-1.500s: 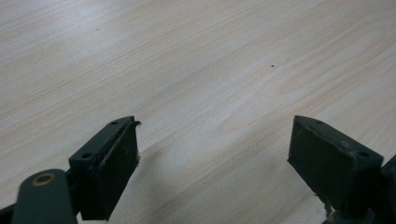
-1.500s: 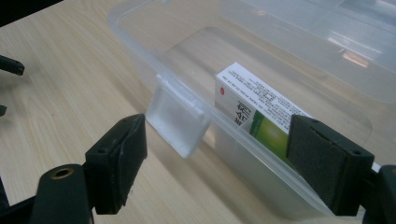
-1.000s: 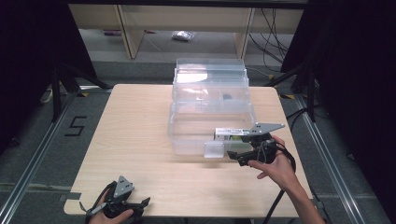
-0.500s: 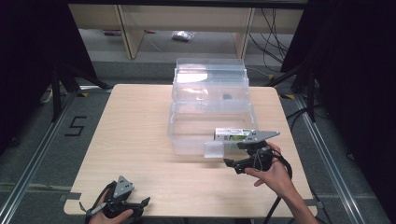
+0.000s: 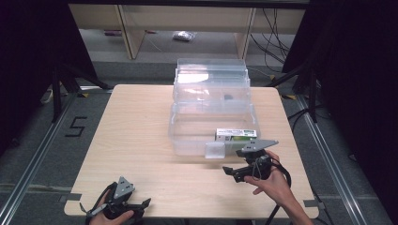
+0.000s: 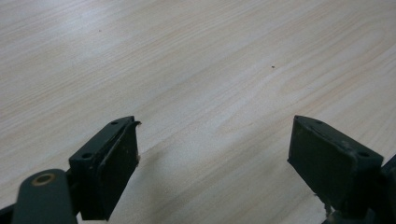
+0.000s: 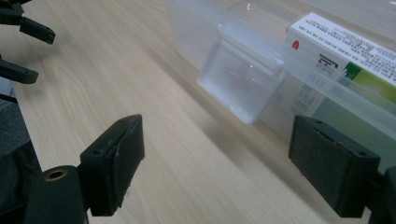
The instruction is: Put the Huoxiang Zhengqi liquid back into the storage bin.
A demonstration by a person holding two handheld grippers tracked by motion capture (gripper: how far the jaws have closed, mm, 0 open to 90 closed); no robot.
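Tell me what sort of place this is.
Probably a lab or recording workshop, not a home: a bare wooden table sits between metal floor rails, black curtains hang on both sides, and loose cables lie behind it.

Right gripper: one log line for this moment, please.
right gripper open, empty | near clear box latch | carton inside

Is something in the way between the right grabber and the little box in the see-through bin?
Yes. The clear bin's front wall, with its latch, stands between the open right gripper and the white and green box lying inside.
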